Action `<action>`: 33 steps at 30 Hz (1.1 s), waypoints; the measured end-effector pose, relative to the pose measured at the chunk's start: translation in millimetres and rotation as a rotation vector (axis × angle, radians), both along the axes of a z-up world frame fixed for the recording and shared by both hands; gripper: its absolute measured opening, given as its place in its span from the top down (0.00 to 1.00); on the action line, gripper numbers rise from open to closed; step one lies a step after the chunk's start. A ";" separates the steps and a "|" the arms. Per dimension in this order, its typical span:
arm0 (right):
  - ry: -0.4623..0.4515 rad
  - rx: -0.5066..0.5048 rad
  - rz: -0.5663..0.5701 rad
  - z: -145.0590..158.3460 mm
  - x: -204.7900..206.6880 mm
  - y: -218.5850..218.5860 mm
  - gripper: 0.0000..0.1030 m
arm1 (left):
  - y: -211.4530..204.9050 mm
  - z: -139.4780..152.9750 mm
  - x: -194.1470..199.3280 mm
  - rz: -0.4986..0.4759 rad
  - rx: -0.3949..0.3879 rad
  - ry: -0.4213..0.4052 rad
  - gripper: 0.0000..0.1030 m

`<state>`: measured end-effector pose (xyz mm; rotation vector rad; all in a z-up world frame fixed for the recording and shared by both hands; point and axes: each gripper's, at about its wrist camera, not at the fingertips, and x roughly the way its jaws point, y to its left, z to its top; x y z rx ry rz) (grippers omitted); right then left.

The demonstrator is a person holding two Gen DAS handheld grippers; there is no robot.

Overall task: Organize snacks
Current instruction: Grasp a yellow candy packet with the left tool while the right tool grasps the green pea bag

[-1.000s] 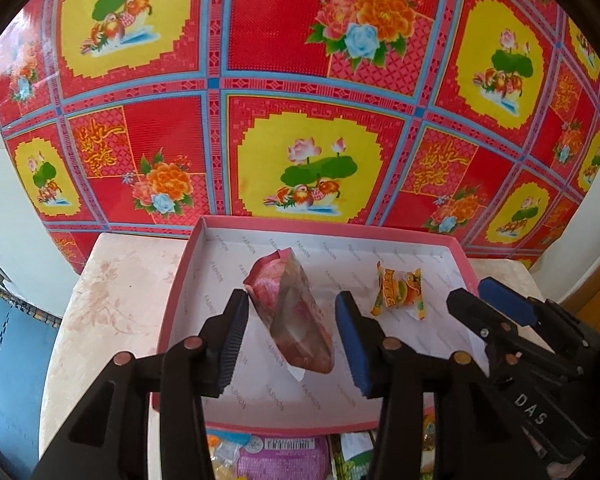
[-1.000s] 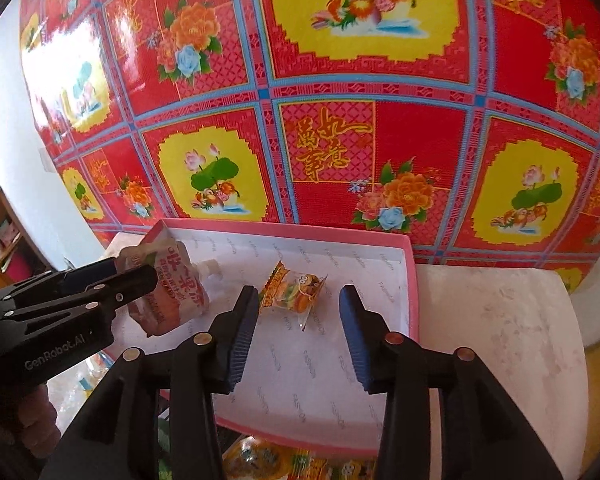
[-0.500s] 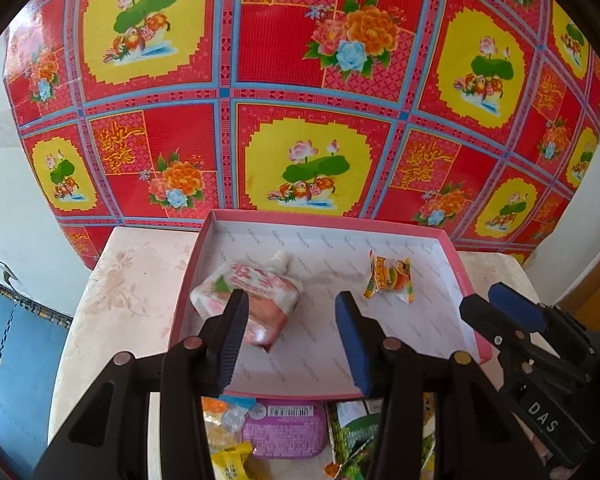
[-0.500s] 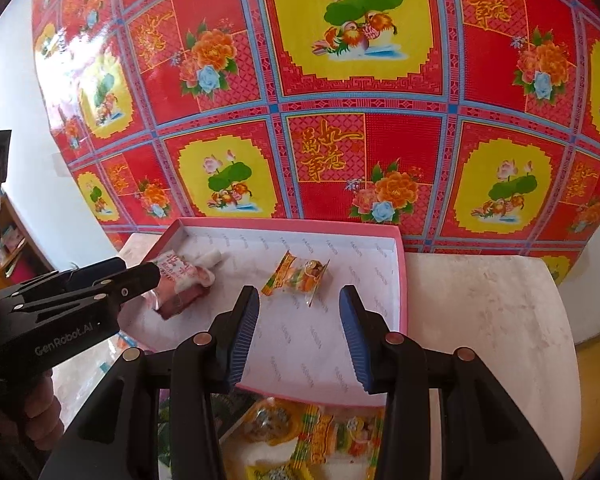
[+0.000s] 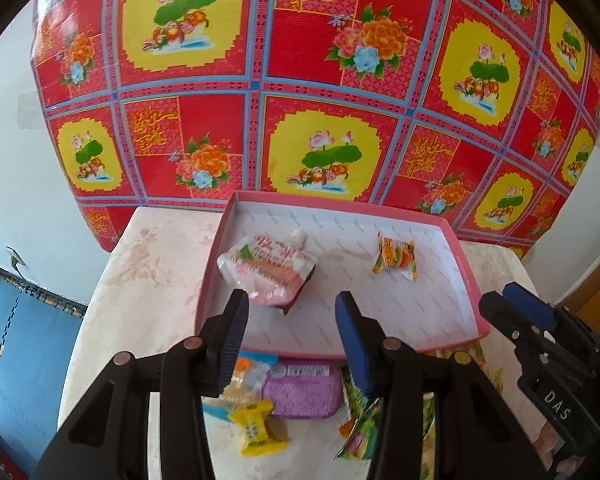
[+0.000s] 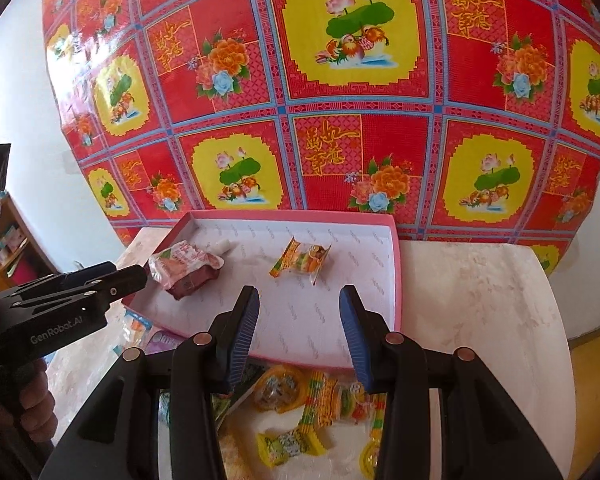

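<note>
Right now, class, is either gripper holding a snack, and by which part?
Neither. The left gripper and right gripper both stand open and empty above the pink-rimmed tray.

Both wrist cams look forward-down from near table edge, left cam from the left, right from the right; shared: pink tray point(image 5: 466, 276) point(image 6: 394, 272), red patterned backdrop point(image 5: 300, 80) point(image 6: 340, 80)

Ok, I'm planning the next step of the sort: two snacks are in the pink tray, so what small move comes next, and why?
Probably lower the left gripper onto the yellow candy on the table just before the tray. Both grippers are open and empty, the spouted pouch and orange packet already lie inside, and loose snacks remain outside it.
</note>
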<state>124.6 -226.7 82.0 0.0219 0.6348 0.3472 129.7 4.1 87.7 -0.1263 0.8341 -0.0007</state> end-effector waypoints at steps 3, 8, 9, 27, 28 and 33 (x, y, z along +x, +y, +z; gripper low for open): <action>0.012 0.009 -0.005 -3.2 -7.0 -2.9 0.58 | 3.1 -1.3 -7.5 0.005 0.000 0.009 0.54; 0.033 0.010 -0.012 -9.6 -13.2 -6.4 0.58 | 8.4 -6.3 -18.7 0.011 0.001 0.026 0.54; 0.036 0.009 -0.013 -10.9 -14.9 -7.2 0.58 | 9.7 -7.7 -20.7 0.013 0.001 0.030 0.54; 0.109 -0.007 0.006 -28.3 -35.4 -7.6 0.58 | 24.3 -39.1 -46.3 0.025 -0.020 0.128 0.54; 0.112 -0.007 0.009 -28.9 -36.2 -6.4 0.58 | 23.9 -40.6 -46.8 0.023 -0.022 0.132 0.54; 0.127 -0.003 0.024 -30.6 -39.0 -1.6 0.58 | 23.8 -50.0 -50.2 0.019 -0.025 0.158 0.54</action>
